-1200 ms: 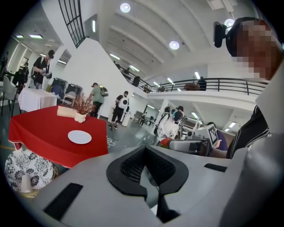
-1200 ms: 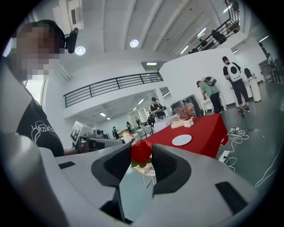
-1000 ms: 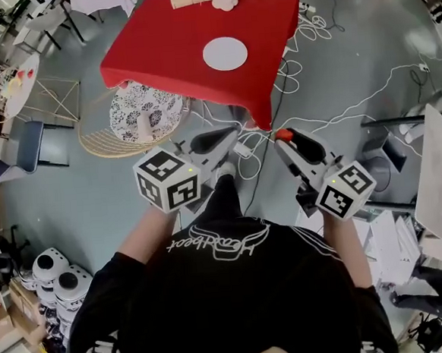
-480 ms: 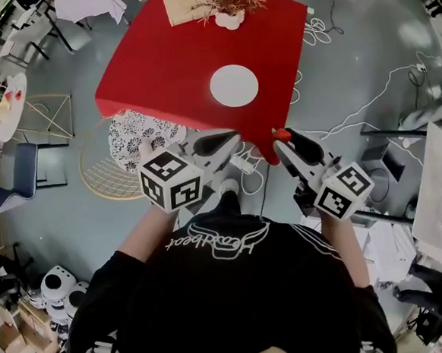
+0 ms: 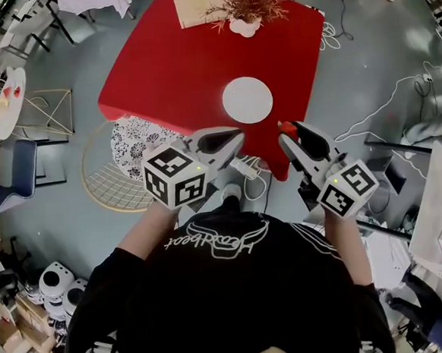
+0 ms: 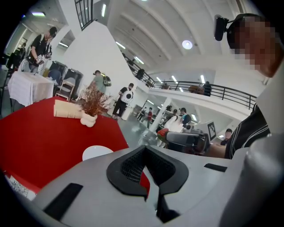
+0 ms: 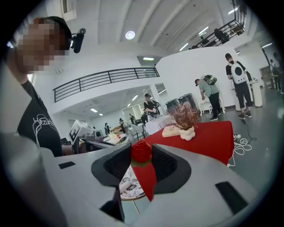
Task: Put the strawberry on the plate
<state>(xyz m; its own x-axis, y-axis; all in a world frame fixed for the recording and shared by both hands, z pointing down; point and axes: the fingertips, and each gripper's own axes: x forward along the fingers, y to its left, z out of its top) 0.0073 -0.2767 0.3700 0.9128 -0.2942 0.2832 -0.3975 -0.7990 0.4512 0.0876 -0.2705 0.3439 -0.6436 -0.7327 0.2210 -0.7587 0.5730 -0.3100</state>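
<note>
A red strawberry point(image 7: 141, 151) sits pinched between the black pads of my right gripper point(image 7: 141, 155), which is shut on it. In the head view the strawberry point(image 5: 286, 126) shows at the tip of the right gripper point(image 5: 288, 131), just over the near edge of the red table point(image 5: 174, 61). The round white plate point(image 5: 248, 100) lies on the cloth a little beyond and left of that tip, and it also shows in the left gripper view as the plate point(image 6: 96, 152). My left gripper point(image 5: 235, 137) hovers at the table's near edge, jaws together, nothing in the left gripper point(image 6: 144, 153).
A white vase of dried twigs point(image 5: 245, 24) and a tan paper point(image 5: 195, 10) sit at the table's far side. A patterned round cushion on a wire chair point(image 5: 135, 131) stands under the table's near left edge. Cables point(image 5: 368, 114) trail on the floor at right.
Both grippers have travelled forward together towards the red table, whose edge and plate now lie much closer. The strawberry stays in the right gripper.
</note>
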